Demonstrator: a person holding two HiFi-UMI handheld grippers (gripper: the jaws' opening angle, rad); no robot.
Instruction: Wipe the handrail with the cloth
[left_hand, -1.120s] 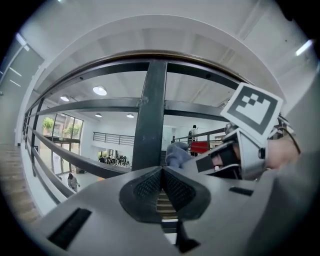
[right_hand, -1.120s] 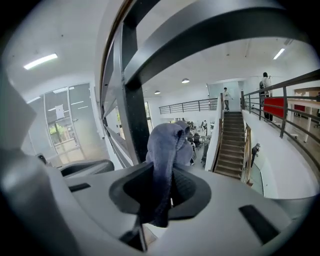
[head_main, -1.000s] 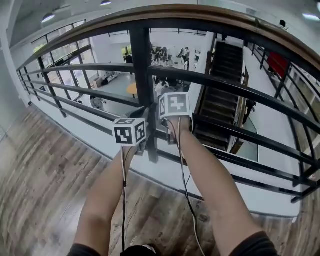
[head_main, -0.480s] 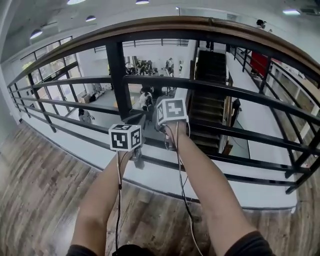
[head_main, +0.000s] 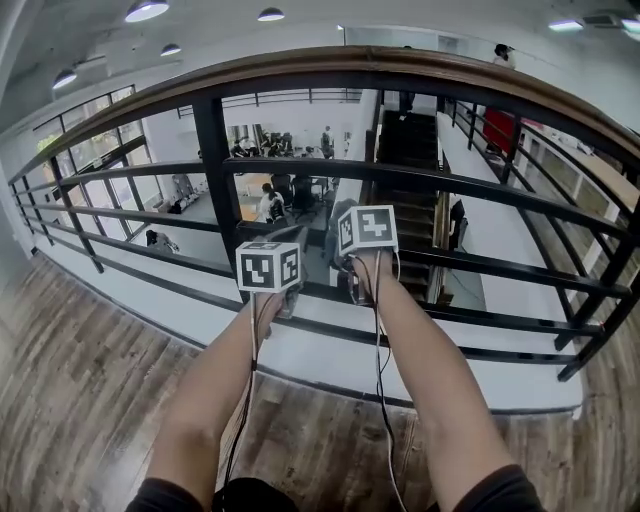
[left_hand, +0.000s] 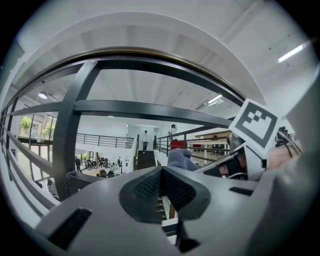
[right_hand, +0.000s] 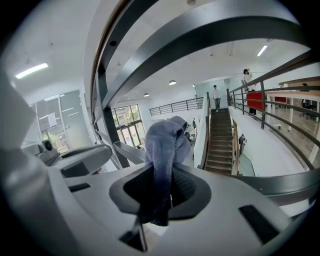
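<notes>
The handrail (head_main: 400, 62) is a brown wooden rail on top of a black metal railing, arching across the top of the head view, well above both grippers. My right gripper (head_main: 342, 220) is shut on a grey-blue cloth (right_hand: 167, 142), which sticks up in a bunch between its jaws (right_hand: 162, 187). It is held out at the height of the middle bars. My left gripper (head_main: 286, 240) sits just left of it and slightly lower, jaws shut on nothing (left_hand: 161, 182). From the left gripper view the cloth (left_hand: 181, 159) shows beside the right gripper's marker cube (left_hand: 254, 127).
A thick black post (head_main: 218, 170) stands left of both grippers. Horizontal black bars (head_main: 500, 190) cross in front of them. Beyond the railing lie an open atrium and a dark staircase (head_main: 410, 150), with people far below. Wood floor (head_main: 90, 380) is underfoot.
Both grippers now sit to the right of the black post, which has slid left in the head view. The right gripper has stayed shut on the cloth.
</notes>
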